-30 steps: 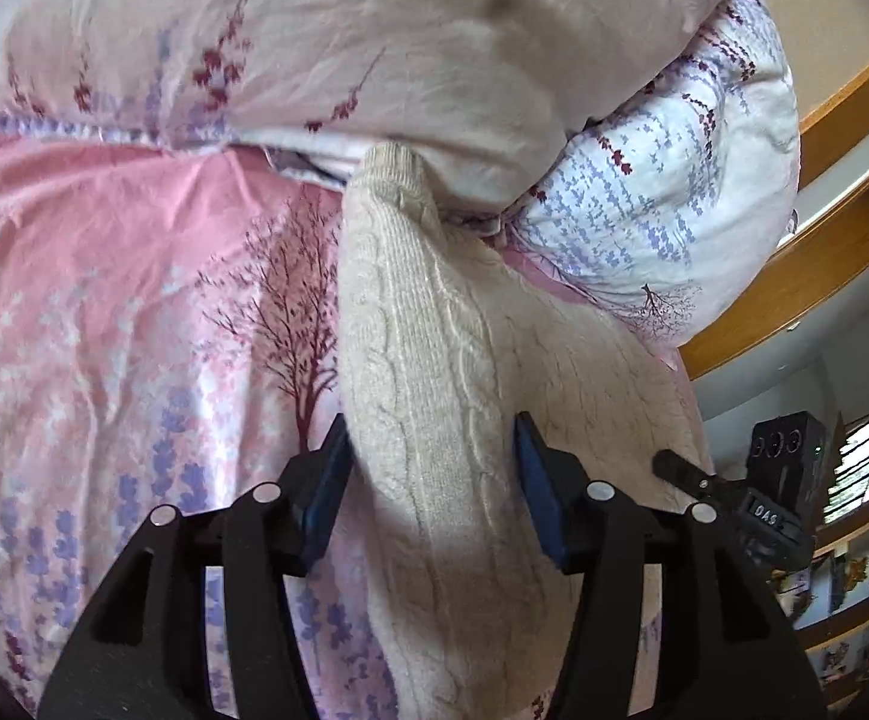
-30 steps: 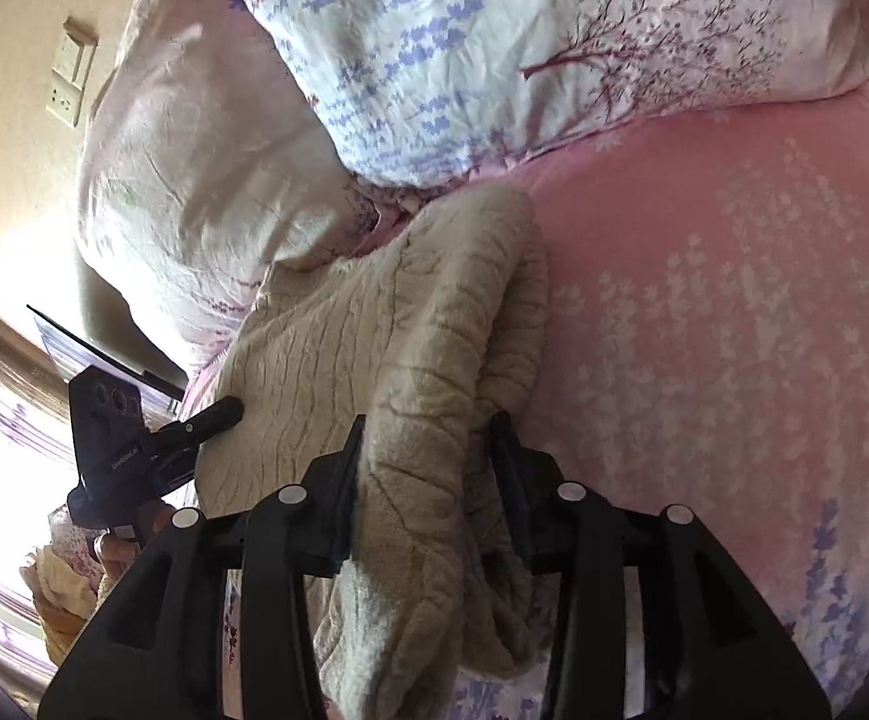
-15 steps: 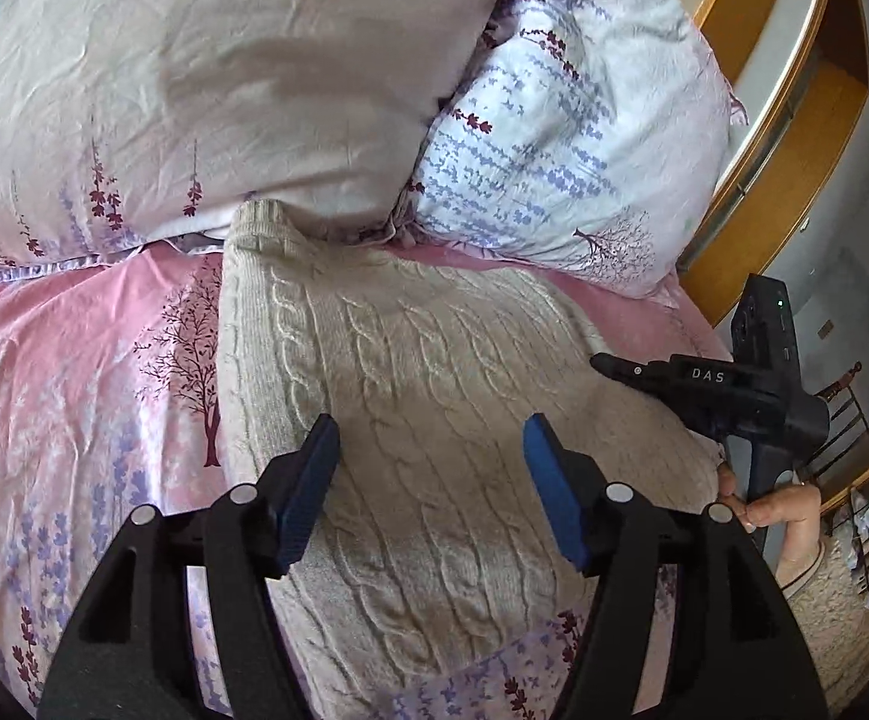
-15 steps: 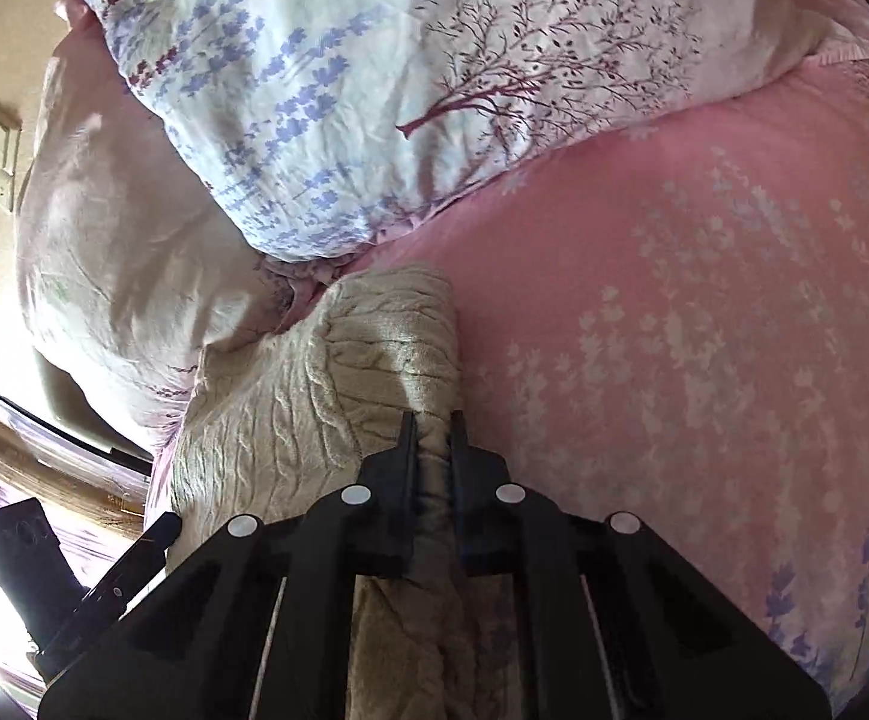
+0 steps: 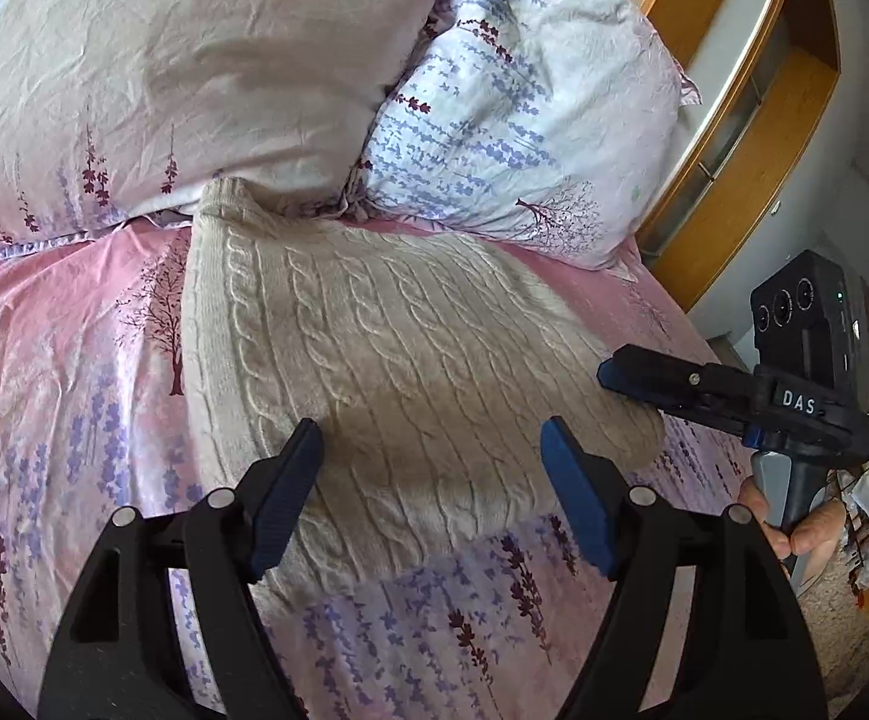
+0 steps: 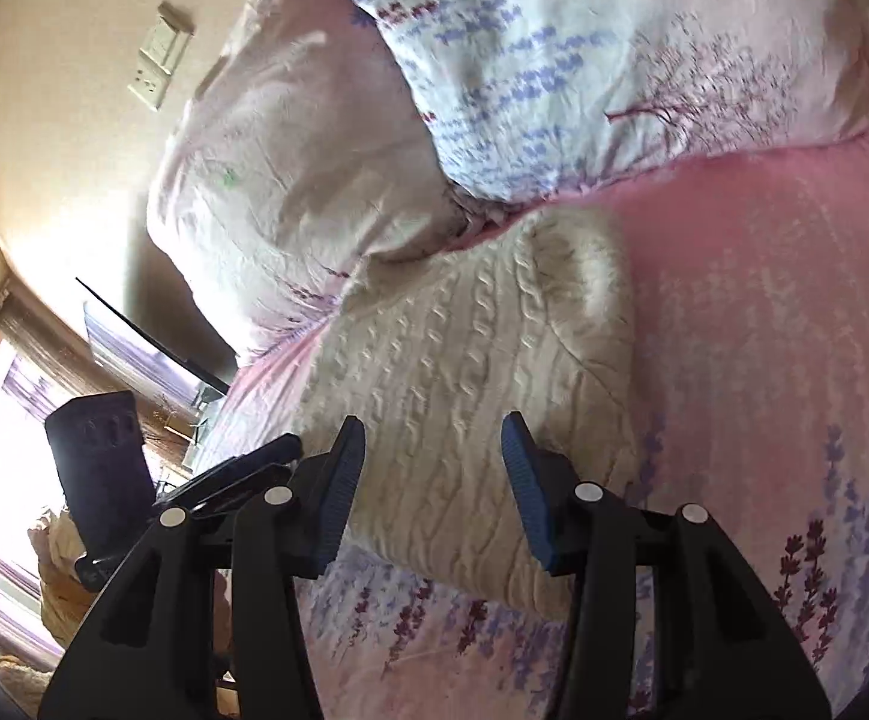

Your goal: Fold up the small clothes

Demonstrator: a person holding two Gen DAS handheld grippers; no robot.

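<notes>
While the cream cable-knit sweater point(image 5: 398, 372) lies folded flat on the pink floral bedsheet point(image 5: 56, 372), both claws hang just above its near edge with nothing in them. Its far end tucks right up under the two pillows, the pale pink one point(image 5: 182, 60) and the white one with purple sprigs point(image 5: 524, 114).

From the left gripper point(image 5: 431, 462), the knit sits straight ahead and a bit below, spreading past both blue pads; its jaws have just been opening and stand wide, clear of the fabric. The right gripper point(image 6: 432, 456) shows the same picture: sweater right in front and under the tips, jaws parted about halfway after just opening, pads off the wool.

Off to the right of the left claw you can see the other gripper's black body and a hand point(image 5: 794, 525) on its handle. Wooden headboard point(image 5: 734, 192) sits beyond the pillows.
</notes>
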